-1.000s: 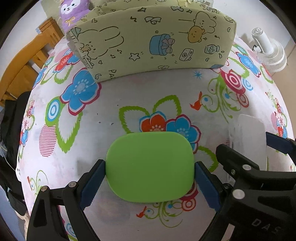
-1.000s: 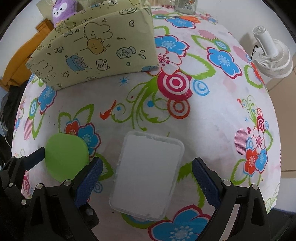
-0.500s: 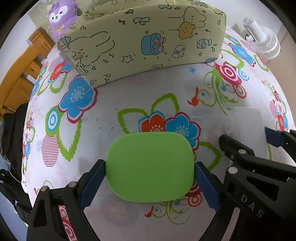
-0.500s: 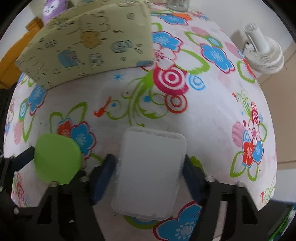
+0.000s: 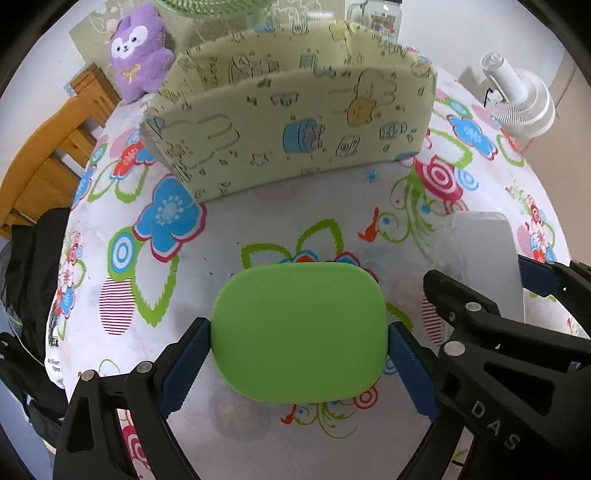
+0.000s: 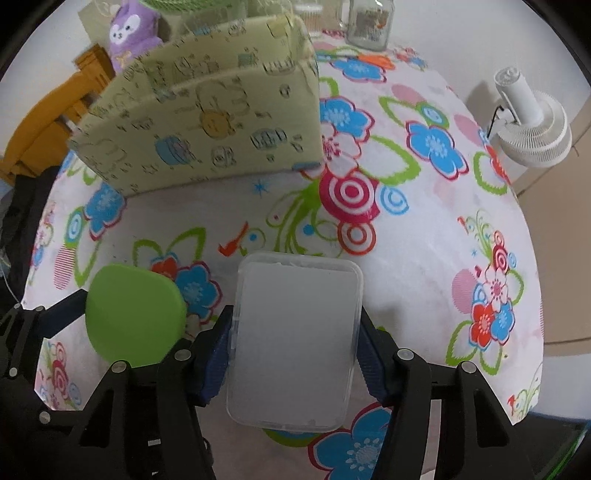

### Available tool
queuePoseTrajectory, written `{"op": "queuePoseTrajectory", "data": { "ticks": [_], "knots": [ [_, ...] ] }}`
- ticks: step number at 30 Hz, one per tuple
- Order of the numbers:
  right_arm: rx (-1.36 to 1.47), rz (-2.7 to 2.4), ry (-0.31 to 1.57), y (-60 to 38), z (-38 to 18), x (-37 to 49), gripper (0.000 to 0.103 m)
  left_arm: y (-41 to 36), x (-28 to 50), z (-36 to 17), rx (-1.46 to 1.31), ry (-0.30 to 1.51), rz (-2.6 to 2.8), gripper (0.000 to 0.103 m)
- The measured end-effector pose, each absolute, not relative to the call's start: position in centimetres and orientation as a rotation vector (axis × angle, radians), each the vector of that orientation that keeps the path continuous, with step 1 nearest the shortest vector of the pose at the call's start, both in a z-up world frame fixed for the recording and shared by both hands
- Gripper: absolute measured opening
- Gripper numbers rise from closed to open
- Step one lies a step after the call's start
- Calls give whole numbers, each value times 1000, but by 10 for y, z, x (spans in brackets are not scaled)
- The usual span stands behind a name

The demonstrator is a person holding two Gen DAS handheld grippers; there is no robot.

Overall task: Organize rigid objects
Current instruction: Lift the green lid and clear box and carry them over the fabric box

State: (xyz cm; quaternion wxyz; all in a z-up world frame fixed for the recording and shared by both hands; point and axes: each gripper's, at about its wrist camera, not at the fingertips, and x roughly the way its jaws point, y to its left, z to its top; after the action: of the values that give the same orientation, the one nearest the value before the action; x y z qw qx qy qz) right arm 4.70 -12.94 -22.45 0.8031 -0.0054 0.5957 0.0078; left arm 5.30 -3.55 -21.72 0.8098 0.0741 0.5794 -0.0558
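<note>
My left gripper [image 5: 299,365] is shut on a flat green rounded lid [image 5: 299,332] and holds it above the flowered tablecloth; the lid also shows in the right wrist view [image 6: 135,314]. My right gripper [image 6: 295,354] is shut on a clear rectangular plastic box [image 6: 295,339], lifted off the table; the box also shows at the right of the left wrist view [image 5: 484,254]. A pale yellow cartoon-print storage box [image 5: 295,129] with inner dividers stands open at the back of the table [image 6: 207,125].
A purple plush toy [image 5: 140,48] and a glass jar [image 6: 369,22] stand behind the storage box. A white fan [image 5: 517,99] stands off the table's right edge. A wooden chair [image 5: 48,155] and dark bag are at the left.
My right gripper closed on the clear box and lifted it. Both grippers rose and tilted up, so the storage box's open top now shows. The left still holds the green lid.
</note>
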Motion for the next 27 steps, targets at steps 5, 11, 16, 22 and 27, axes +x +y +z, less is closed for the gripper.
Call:
{"op": "queuePoseTrajectory", "data": {
  "ticks": [5,11,16,22,27],
  "knots": [
    [-20,42,1239,-126,-206,42,63,-36,49,-205,145,1214,-108,95],
    [-24,66,1197,-129,-186,44,63,-35,48,-186,131,1177,-95,95],
    [-28,88,1158,-129,-167,44,63,-33,50,-169,119,1145,-84,95],
    [-20,111,1122,-128,-145,49,63,-32,51,-148,115,1111,-66,95],
    [-16,125,1091,-127,-127,56,63,-31,57,-130,115,1079,-57,95]
  ]
}}
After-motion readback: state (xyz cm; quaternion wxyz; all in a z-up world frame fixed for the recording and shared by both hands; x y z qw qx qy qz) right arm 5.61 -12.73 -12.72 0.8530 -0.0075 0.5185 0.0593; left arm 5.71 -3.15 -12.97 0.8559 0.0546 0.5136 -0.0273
